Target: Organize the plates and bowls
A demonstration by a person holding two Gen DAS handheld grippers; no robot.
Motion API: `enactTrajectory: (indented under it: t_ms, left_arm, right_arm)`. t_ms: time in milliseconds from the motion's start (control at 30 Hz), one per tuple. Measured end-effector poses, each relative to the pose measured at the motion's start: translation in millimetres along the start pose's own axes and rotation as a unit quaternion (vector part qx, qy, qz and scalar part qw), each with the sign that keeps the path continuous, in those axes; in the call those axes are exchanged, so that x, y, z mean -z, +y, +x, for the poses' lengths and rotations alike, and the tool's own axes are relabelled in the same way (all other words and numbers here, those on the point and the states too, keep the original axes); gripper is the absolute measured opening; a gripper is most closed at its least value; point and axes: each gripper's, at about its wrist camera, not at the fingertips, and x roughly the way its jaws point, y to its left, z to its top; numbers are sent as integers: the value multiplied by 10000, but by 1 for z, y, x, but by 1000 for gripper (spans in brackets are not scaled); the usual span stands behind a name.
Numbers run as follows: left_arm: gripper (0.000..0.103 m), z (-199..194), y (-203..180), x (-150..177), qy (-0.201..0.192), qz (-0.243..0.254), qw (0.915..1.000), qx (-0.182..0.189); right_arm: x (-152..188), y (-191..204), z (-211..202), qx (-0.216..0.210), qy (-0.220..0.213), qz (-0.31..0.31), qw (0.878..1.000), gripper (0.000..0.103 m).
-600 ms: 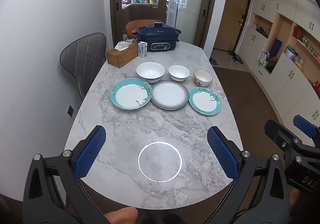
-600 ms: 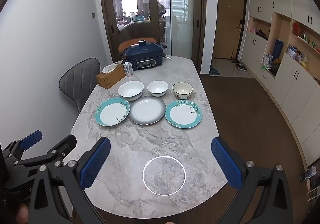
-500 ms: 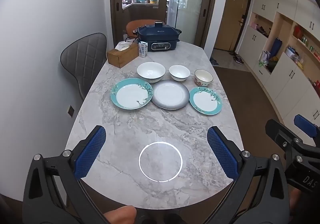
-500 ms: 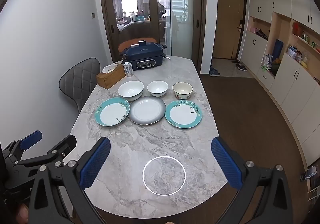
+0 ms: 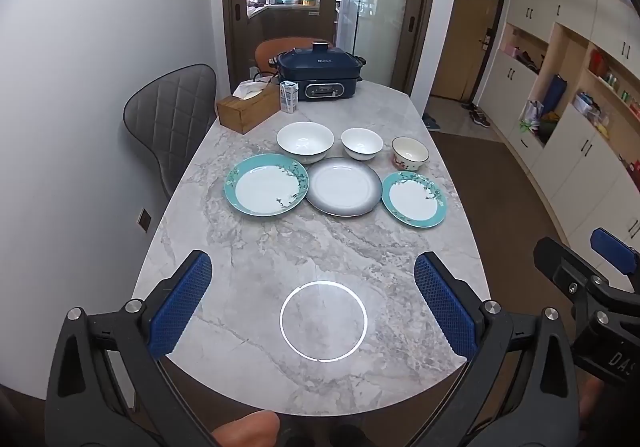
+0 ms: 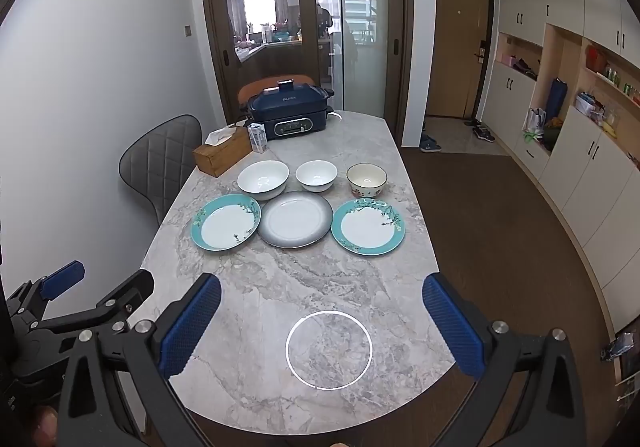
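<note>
On the marble table (image 5: 280, 259) (image 6: 304, 279) lies a row of plates: a large teal-rimmed plate (image 5: 266, 190) (image 6: 225, 222), a grey plate (image 5: 343, 186) (image 6: 295, 218) and a smaller teal-rimmed plate (image 5: 413, 199) (image 6: 368, 226). Behind them stand a large white bowl (image 5: 305, 141) (image 6: 263, 179), a small white bowl (image 5: 362, 143) (image 6: 316, 175) and a patterned bowl (image 5: 409, 152) (image 6: 366, 179). My left gripper (image 5: 312, 303) hovers open over the near table end, well short of the dishes. The right gripper (image 6: 320, 325) is open too, with nothing between its blue pads.
At the far end sit a dark blue electric cooker (image 5: 318, 75), a wooden tissue box (image 5: 248, 108) and a small carton (image 5: 289, 97). A grey chair (image 5: 172, 119) stands at the left. A white ring mark (image 5: 323, 321) lies on the near tabletop. Cabinets line the right wall.
</note>
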Motion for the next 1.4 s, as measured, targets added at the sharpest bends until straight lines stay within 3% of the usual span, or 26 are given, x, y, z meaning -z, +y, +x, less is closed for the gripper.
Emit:
enactTrajectory:
  t_ms: [1400]
  left_arm:
    - [103,1,3,12,51,-13,10000,13]
  right_arm:
    - [2,-1,1,1,14,-1,10000,103]
